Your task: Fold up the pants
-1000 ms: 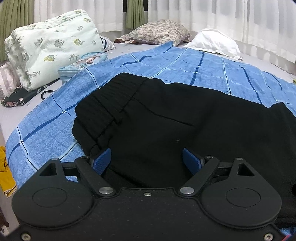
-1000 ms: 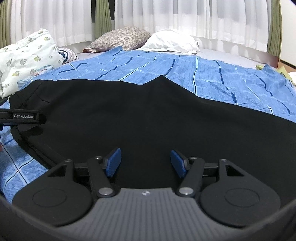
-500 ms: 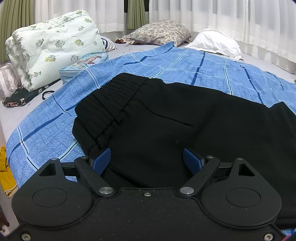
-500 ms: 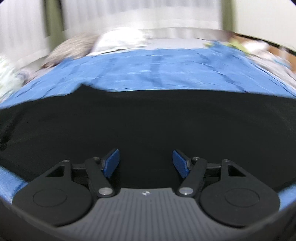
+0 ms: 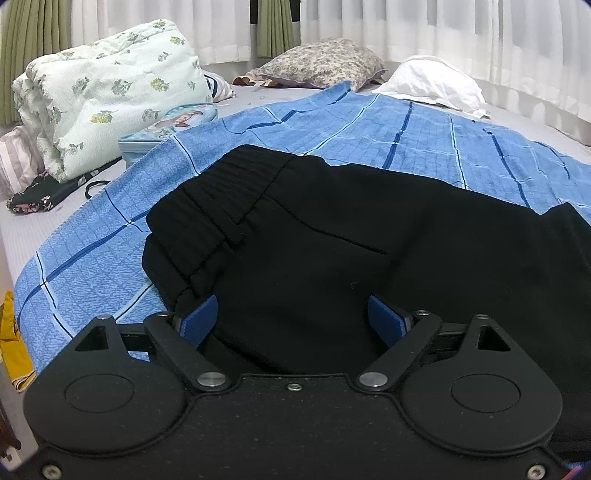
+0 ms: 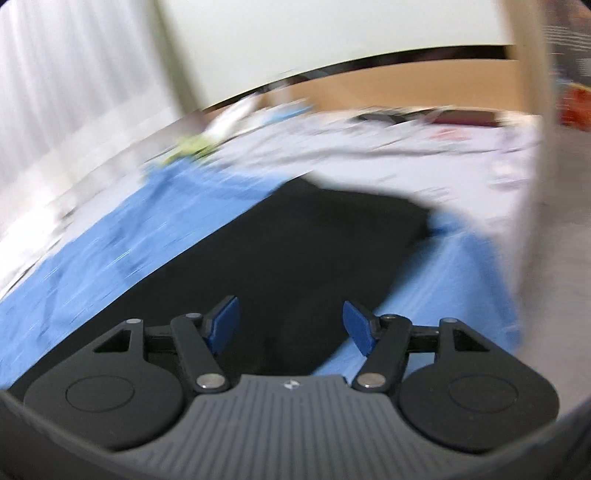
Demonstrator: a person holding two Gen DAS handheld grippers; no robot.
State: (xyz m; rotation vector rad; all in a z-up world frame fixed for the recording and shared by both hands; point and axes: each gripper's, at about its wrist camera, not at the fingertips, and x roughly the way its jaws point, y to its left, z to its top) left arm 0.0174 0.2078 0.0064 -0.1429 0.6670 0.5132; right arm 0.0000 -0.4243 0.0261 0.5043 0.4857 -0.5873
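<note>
Now: black pants (image 5: 332, 240) on blue blanket (image 5: 424, 140) | white curtains (image 5: 480, 33) behind | both hand-held grippers spread, empty | right view blurred, possibly floor

Right wrist view blurred; pants (image 6: 325, 251) edges smeared.

The left gripper (image 5: 291, 319) has a matte black body with two rounded lobes, each stamped with a shallow circle. Two black link arms angle inward from silver pivot pins, and each ends in a blue pad (image 5: 199, 319). Small screws sit along the lower edge, one more at the centre of the top edge. The right gripper (image 6: 291, 325) shares the same layout (lobes, silver pins, blue pads (image 6: 223, 326)), though its central plate is grey with fine ridges and a tiny pale mark near its top. A dark curved rim frames its lower edge.
</note>
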